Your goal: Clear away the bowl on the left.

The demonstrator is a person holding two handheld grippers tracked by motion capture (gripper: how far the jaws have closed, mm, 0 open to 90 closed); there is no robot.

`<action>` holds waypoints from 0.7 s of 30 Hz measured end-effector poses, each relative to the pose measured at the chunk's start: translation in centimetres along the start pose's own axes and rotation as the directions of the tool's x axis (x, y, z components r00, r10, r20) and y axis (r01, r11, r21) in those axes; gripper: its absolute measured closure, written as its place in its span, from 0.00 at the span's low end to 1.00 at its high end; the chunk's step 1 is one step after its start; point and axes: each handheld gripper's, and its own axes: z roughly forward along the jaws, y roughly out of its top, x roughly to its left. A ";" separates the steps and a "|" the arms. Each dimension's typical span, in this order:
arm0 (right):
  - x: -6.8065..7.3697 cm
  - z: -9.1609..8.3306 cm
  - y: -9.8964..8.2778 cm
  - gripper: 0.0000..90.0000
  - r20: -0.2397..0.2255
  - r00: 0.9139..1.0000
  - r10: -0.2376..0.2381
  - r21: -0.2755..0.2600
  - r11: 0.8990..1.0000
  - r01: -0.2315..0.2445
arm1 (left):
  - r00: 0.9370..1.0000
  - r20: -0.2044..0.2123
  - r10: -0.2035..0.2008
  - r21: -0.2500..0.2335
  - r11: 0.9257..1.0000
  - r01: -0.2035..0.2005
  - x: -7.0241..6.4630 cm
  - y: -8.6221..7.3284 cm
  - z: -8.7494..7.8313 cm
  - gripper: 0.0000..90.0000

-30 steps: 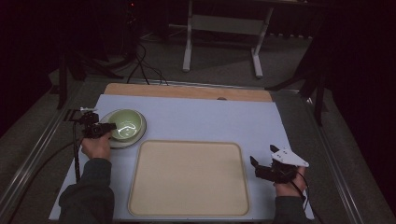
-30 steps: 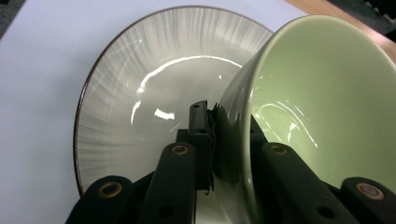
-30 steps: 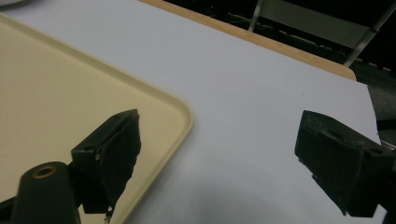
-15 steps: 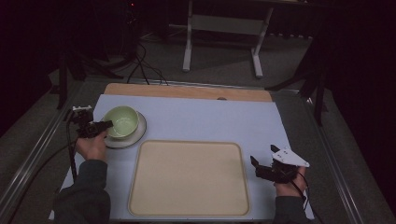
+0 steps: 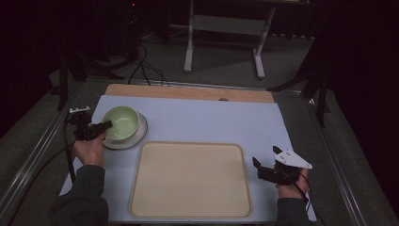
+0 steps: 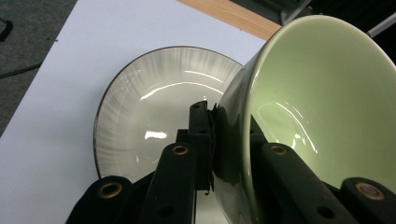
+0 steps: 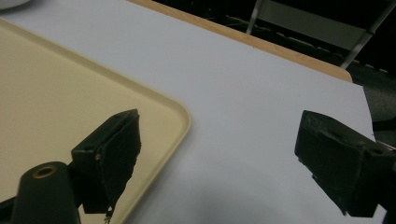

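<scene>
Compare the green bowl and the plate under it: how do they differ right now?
The green bowl is deep and plain pale green; the plate is shallow, whitish with a dark rim. The bowl is tilted, its wall pinched by the left gripper; the plate lies flat on the table, ungripped. The bowl looks narrower than the plate. Both are round and glossy.

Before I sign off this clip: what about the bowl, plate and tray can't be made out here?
- Green bowl: underside and foot hidden behind its own wall in the left gripper view; too small in the high view.
- Plate: right part covered by the bowl, near rim by the left gripper.
- Tray: cut off by the left and bottom edges of the right gripper view.
</scene>
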 end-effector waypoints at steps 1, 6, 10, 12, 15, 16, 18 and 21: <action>0.0 0.0 0.0 0.15 0.000 1.000 0.000 0.000 1.000 0.000 | 1.000 0.006 -0.001 -0.004 1.000 0.001 -0.1 0.0 -0.1 0.91; 0.0 0.0 0.0 0.15 0.000 1.000 -0.001 0.000 1.000 0.001 | 0.999 0.036 0.013 -0.024 1.000 -0.012 -0.4 -0.3 -0.8 0.91; 0.0 0.0 0.0 0.15 -0.001 1.000 -0.001 0.000 1.000 0.001 | 0.998 0.051 0.026 -0.042 0.999 -0.024 -0.7 -0.4 -1.2 0.91; 0.0 0.0 0.0 0.15 0.000 1.000 0.000 0.000 1.000 0.000 | 0.998 0.053 0.038 -0.047 0.998 -0.036 -1.0 -0.5 -1.4 0.91; 0.0 0.0 0.0 0.15 0.001 1.000 0.004 -0.001 1.000 -0.004 | 0.997 0.062 0.048 -0.052 0.998 -0.045 -1.3 -0.6 -1.6 0.91; 0.0 0.0 0.0 0.15 0.001 1.000 0.003 0.000 1.000 -0.003 | 0.996 0.066 0.052 -0.055 0.997 -0.048 -1.4 -0.7 -1.6 0.91; 0.0 0.0 0.0 0.15 0.000 1.000 0.001 0.000 1.000 -0.001 | 0.996 0.075 0.056 -0.059 0.997 -0.052 -1.6 -0.8 -1.7 0.91; 0.0 0.0 0.0 0.15 0.000 1.000 0.001 0.000 1.000 -0.001 | 0.994 0.087 0.061 -0.069 0.996 -0.055 -1.9 -1.0 -1.9 0.91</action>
